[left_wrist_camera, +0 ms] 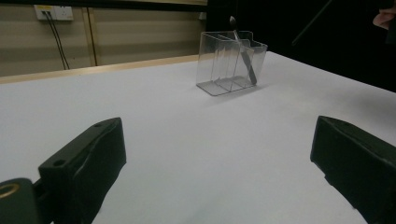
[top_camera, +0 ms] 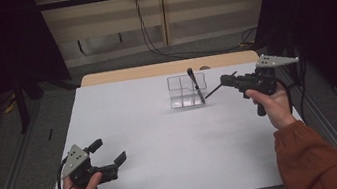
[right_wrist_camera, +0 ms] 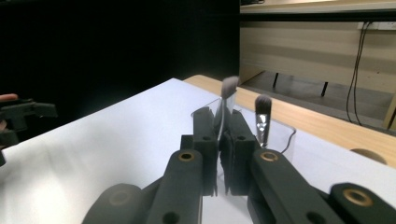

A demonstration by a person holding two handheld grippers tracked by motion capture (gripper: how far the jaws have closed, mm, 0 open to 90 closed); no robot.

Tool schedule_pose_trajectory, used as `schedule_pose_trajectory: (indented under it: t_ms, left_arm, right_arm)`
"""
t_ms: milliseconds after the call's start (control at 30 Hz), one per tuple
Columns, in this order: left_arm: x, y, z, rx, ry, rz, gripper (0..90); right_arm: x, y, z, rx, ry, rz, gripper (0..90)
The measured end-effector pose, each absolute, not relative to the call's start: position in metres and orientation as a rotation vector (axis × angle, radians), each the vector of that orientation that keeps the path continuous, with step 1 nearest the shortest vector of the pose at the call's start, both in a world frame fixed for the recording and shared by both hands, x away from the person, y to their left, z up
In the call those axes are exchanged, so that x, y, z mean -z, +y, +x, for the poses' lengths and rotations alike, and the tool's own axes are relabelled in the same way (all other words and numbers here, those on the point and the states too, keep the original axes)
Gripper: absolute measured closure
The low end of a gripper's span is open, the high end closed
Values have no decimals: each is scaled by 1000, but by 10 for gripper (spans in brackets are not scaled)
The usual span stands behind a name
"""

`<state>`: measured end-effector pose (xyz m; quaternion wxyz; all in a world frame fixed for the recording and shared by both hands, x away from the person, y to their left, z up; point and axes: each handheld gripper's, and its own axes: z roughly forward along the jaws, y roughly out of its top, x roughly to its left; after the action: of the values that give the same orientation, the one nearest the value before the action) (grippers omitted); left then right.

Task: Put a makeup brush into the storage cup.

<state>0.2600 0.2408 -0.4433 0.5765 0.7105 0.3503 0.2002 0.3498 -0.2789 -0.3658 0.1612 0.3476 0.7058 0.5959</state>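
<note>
The right claw is clamped on a thin dark-handled makeup brush above the clear plastic divided organizer — angled for dropping in; a second grey-tipped brush leans inside. The left claw rests on the white table — jaws apart, empty.

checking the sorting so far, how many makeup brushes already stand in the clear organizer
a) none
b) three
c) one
c, a single makeup brush leans in the clear organizer, while the right gripper is shut on a second brush held clear of it.
</note>
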Motion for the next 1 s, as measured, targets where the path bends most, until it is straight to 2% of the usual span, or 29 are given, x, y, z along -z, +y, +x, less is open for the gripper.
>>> schedule_pose_trajectory:
  t_ms: [1000]
  left_arm:
    - [443, 241, 261, -475, 804, 1668, 34]
  right_arm:
    - [363, -262, 411, -1480, 2070, 1113, 852]
